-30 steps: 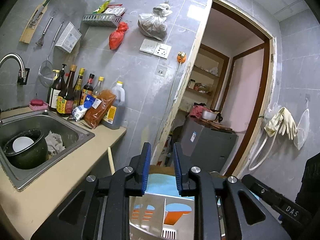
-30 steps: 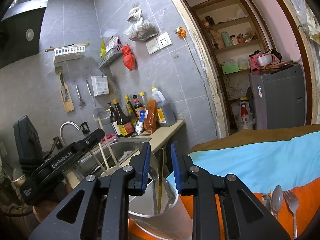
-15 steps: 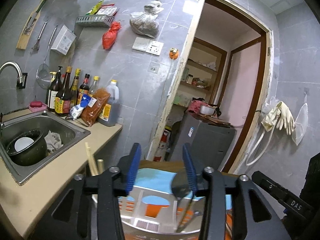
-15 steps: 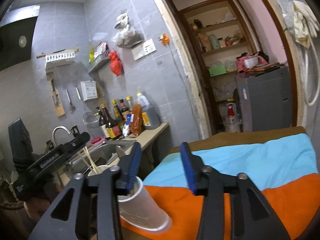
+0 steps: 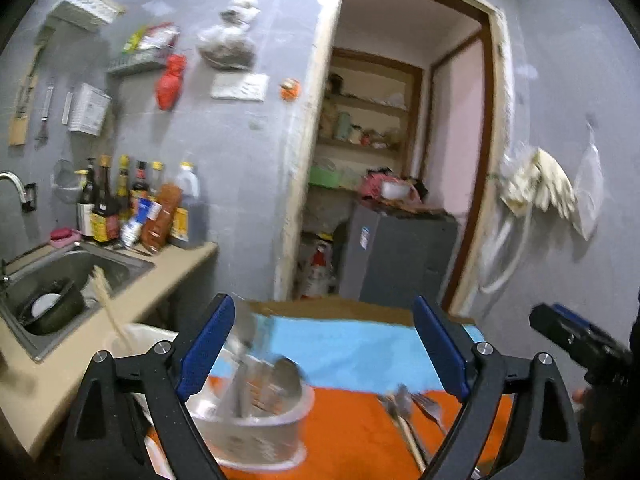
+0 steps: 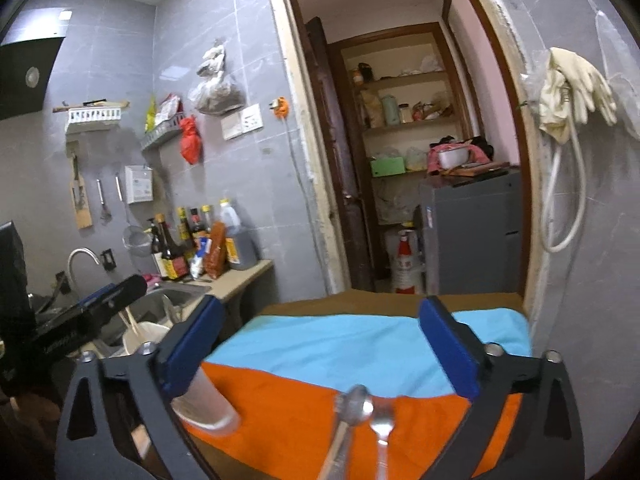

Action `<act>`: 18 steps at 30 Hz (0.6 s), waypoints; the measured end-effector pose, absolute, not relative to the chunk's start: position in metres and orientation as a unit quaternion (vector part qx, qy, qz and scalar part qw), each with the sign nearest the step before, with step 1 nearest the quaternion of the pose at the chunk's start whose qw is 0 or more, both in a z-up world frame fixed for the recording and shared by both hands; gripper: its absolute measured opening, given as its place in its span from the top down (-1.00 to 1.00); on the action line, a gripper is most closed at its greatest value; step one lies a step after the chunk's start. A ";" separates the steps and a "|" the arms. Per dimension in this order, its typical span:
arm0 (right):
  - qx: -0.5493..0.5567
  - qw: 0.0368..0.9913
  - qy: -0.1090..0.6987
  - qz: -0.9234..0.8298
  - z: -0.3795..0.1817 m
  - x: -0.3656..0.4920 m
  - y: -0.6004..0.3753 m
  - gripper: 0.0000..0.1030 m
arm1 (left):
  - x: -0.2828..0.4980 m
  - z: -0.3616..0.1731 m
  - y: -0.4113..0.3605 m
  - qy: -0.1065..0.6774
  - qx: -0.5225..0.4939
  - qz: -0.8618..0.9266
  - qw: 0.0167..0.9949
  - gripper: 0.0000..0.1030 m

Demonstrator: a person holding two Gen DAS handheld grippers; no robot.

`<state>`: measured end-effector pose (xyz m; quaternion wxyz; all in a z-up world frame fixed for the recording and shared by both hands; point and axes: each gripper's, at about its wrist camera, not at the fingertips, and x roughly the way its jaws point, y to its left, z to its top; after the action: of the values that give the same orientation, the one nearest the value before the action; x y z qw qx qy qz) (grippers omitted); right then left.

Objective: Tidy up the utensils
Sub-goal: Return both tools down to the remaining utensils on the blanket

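Observation:
My left gripper (image 5: 322, 344) is open and empty above the table. Below its left finger stands a clear utensil holder (image 5: 256, 420) with spoons (image 5: 286, 372) upright in it. A white cup (image 5: 136, 340) with chopsticks (image 5: 110, 308) stands behind it to the left. Loose forks and spoons (image 5: 408, 404) lie on the orange cloth (image 5: 352, 432) to the right. My right gripper (image 6: 324, 344) is open and empty over the cloth; two spoons (image 6: 360, 412) lie just below it, and the holder (image 6: 208, 404) sits by its left finger.
The table carries a blue cloth (image 6: 340, 344) behind the orange one. A counter with a sink (image 5: 60, 280) and sauce bottles (image 5: 132, 204) runs along the left. A doorway (image 6: 400, 160) with a grey cabinet (image 6: 468, 236) lies straight ahead. The other gripper's body (image 5: 580, 344) shows at the right.
Both grippers opened wide from nearly shut. Both drew back from the holder, and the loose spoons on the orange cloth came into view.

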<state>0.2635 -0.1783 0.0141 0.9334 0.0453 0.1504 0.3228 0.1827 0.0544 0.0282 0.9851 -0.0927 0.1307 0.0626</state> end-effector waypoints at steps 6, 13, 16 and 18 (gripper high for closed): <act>0.033 0.938 0.186 0.291 -0.008 0.270 -0.217 -1.00 | 0.200 -0.001 0.006 0.182 -0.084 0.027 0.979 -0.70; 0.038 0.931 0.259 0.254 -0.052 0.295 -0.250 -1.00 | 0.227 -0.041 -0.026 0.256 -0.072 0.021 0.964 -0.69; 0.046 0.919 0.294 0.260 -0.066 0.306 -0.254 -0.91 | 0.240 -0.062 -0.033 0.296 -0.066 0.017 0.953 -0.68; 0.049 0.906 0.320 0.273 -0.076 0.315 -0.255 -0.74 | 0.247 -0.073 -0.034 0.317 -0.066 0.013 0.946 -0.67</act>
<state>0.3146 -0.2548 -0.0760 0.9059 0.0494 0.3201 0.2727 0.2468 -0.0342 -0.0727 0.9461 -0.0660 0.3167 0.0134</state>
